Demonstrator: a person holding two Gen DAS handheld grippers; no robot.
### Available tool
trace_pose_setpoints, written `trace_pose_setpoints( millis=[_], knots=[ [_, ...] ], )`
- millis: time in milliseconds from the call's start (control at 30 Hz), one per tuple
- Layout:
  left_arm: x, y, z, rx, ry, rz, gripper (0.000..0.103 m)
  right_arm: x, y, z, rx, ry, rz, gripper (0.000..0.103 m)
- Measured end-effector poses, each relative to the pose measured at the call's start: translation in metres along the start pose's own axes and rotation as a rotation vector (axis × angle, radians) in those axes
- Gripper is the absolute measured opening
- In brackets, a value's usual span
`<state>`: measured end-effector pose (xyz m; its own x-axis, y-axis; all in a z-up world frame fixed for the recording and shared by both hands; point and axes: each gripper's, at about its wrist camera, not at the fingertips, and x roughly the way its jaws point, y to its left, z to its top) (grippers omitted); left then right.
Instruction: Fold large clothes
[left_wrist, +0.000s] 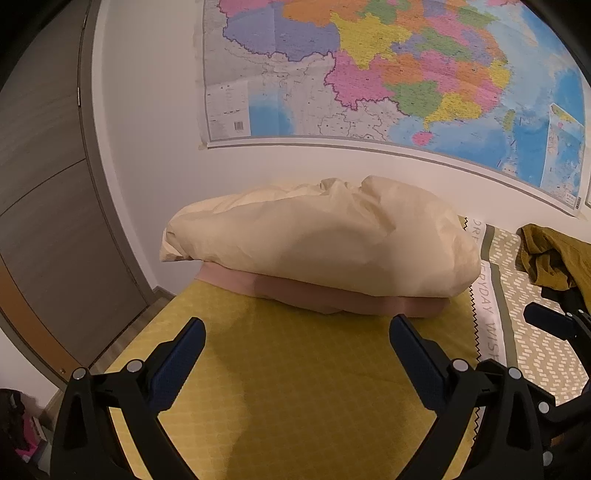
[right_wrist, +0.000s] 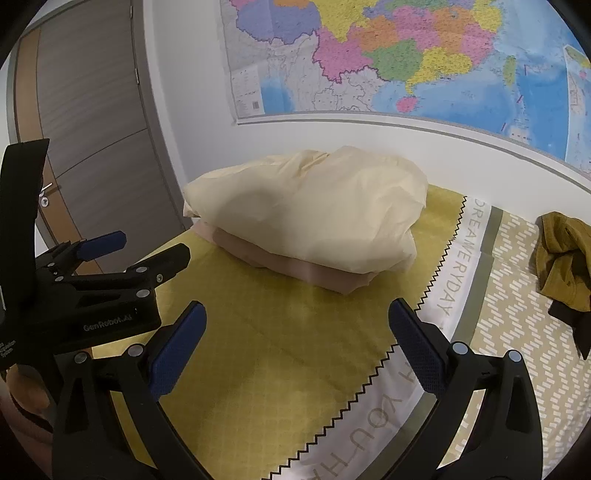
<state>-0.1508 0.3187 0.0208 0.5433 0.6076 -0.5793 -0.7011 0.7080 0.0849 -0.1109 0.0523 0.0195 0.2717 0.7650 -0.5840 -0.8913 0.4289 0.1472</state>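
Note:
A folded cream garment lies on top of a folded pink garment at the far end of the yellow bed cover; the stack also shows in the right wrist view, with the pink piece under it. A crumpled mustard garment lies to the right on the patterned cover. My left gripper is open and empty, short of the stack. My right gripper is open and empty too. The left gripper shows at the left of the right wrist view.
A large coloured map hangs on the white wall behind the bed. A grey door stands at the left. A white band with lettering runs across the bed cover. Dark fabric lies under the mustard garment.

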Motion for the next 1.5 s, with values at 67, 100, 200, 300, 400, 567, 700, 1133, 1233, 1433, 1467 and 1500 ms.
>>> trace_pose_setpoints(
  millis=[67, 100, 200, 300, 400, 567, 700, 1133, 1233, 1433, 1467, 1500],
  knots=[
    [0.0002, 0.0003, 0.0001, -0.001, 0.002, 0.0, 0.096, -0.001, -0.0006, 0.0003, 0.006, -0.002, -0.003, 0.098],
    [0.0002, 0.0005, 0.0001, -0.002, 0.003, -0.002, 0.096, -0.0012, -0.0009, 0.0, 0.008, -0.003, -0.001, 0.098],
    [0.0, -0.0005, -0.0002, 0.002, 0.006, 0.008, 0.096, -0.0022, -0.0007, -0.0003, 0.006, -0.003, 0.0, 0.098],
    [0.0005, -0.0011, 0.0003, 0.002, 0.011, 0.003, 0.096, -0.0025, -0.0005, -0.0002, 0.006, -0.001, 0.0, 0.098],
    [0.0012, -0.0018, 0.0, 0.005, 0.013, 0.012, 0.096, -0.0038, -0.0001, -0.0009, 0.005, -0.003, 0.001, 0.098],
    [0.0014, -0.0022, 0.0003, 0.003, 0.015, 0.013, 0.096, -0.003, 0.001, -0.0001, 0.006, -0.003, 0.002, 0.097],
    [0.0012, -0.0031, 0.0003, 0.007, 0.016, 0.014, 0.096, -0.0032, 0.0002, -0.0002, 0.006, -0.004, 0.004, 0.098],
    [0.002, -0.0042, 0.0, 0.013, 0.017, 0.022, 0.096, -0.0027, -0.0006, 0.0005, 0.017, -0.003, 0.004, 0.098],
    [0.0023, -0.0043, -0.0004, 0.013, 0.019, 0.023, 0.096, -0.0025, -0.0005, 0.0004, 0.018, -0.002, 0.003, 0.098],
    [0.004, -0.0033, -0.0002, 0.014, 0.02, 0.024, 0.096, -0.0014, -0.001, 0.0009, 0.019, 0.0, 0.005, 0.098],
    [0.0045, -0.0028, 0.0, 0.013, 0.021, 0.023, 0.096, -0.001, -0.0011, 0.0003, 0.02, 0.0, 0.004, 0.098],
    [0.0051, -0.0025, 0.0003, 0.012, 0.022, 0.022, 0.096, -0.0008, -0.0009, 0.0004, 0.02, 0.0, 0.005, 0.098]
  ],
)
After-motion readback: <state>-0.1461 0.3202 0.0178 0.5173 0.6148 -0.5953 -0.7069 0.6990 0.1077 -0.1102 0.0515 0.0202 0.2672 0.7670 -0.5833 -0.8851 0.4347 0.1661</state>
